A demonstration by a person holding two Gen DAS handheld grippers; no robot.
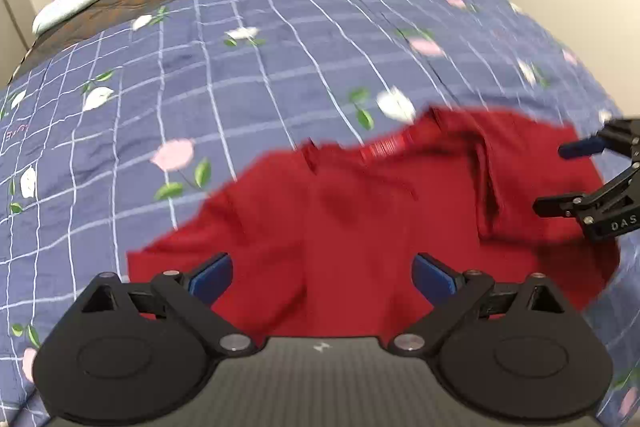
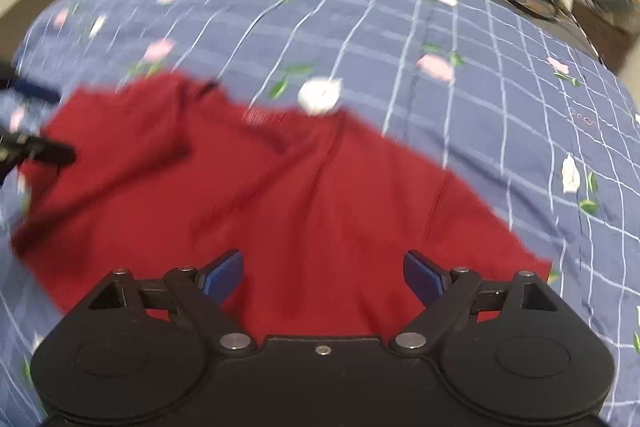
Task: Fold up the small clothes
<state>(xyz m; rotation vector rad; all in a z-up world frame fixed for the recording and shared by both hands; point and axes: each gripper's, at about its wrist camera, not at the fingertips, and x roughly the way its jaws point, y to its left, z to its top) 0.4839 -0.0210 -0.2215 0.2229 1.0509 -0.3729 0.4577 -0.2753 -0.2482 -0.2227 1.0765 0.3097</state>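
The red shirt (image 1: 360,219) is spread, rumpled, on the blue checked floral quilt (image 1: 200,75), with its ribbed collar toward the far side. Trouble is likely if a single layer gets pinched: the near hem would be dragged and the creases near the collar locked in, so a lopsided fold can be expected. Both views are blurred, so a mis-aimed grab can't be ruled out either. The left gripper (image 1: 322,277) is held low over the near hem, jaws spread wide, nothing gripped. The right gripper (image 2: 323,273) is posed the same way, jaws wide apart, empty.
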